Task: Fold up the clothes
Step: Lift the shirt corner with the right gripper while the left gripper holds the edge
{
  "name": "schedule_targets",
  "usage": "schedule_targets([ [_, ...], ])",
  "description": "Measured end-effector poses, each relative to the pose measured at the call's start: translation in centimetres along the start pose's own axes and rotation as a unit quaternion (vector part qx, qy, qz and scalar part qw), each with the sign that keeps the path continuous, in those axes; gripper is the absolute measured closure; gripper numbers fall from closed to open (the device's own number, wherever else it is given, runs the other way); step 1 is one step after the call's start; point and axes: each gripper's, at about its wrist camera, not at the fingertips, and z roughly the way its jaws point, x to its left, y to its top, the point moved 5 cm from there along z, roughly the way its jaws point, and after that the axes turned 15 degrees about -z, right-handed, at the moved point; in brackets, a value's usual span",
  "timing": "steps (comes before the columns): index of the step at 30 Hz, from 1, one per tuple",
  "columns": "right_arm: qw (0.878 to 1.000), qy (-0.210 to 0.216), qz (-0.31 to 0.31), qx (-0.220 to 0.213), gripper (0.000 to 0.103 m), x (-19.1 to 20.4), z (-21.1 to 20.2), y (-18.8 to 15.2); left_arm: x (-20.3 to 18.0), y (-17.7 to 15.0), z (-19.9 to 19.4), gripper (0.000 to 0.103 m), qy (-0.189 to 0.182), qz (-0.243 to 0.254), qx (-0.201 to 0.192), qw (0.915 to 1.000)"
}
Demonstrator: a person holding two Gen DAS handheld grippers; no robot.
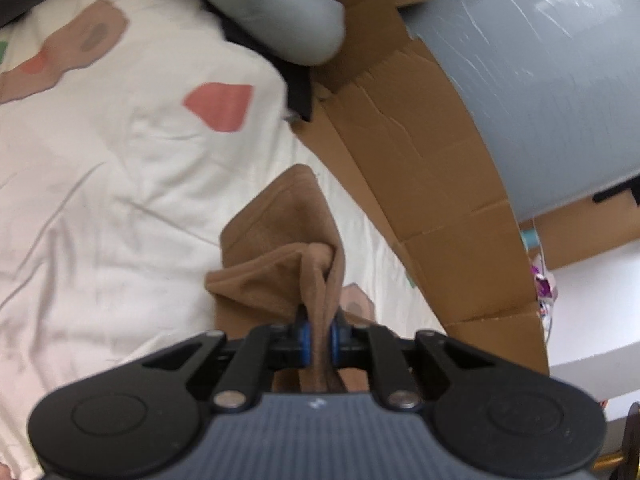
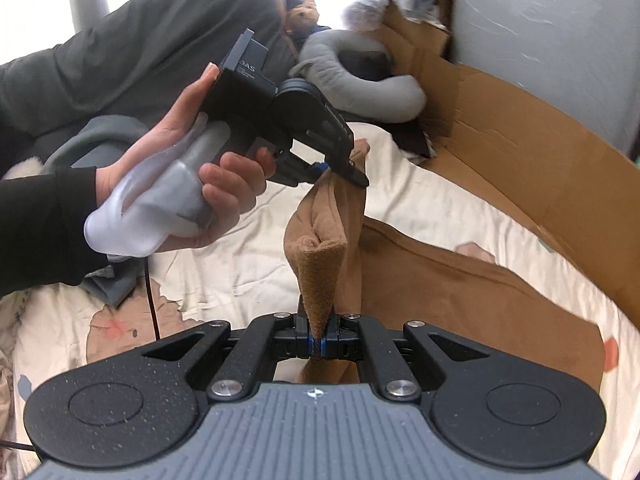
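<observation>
Brown fleece garment [image 2: 460, 292] lay on cream patterned bed sheet [image 1: 120, 184] | left tool [image 1: 320, 338], right tool [image 2: 318, 340] each clamped an edge | advice: lift evenly, keep edge taut.

the tan fleece garment [image 2: 460, 300] runs under the right gripper's black body [image 2: 316, 412], its near end hidden. the person's black sleeve [image 2: 36, 224] is cut at the left edge. the left wrist view is motion-blurred, smearing the cream patterned bedsheet [image 1: 120, 168].
</observation>
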Motion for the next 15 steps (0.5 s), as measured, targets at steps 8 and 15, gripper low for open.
schedule_targets([
  [8,0.998,-0.009,0.063,-0.012,0.102,-3.2,-2.2,-3.5,-4.1,-2.9,3.0,0.093,0.006,0.035,0.025,0.9991],
  [15,0.993,0.0,0.12,-0.006,0.102,-5.9,-3.0,-7.1,-6.7,-5.6,5.8,0.093,0.027,0.06,0.037,0.9971],
])
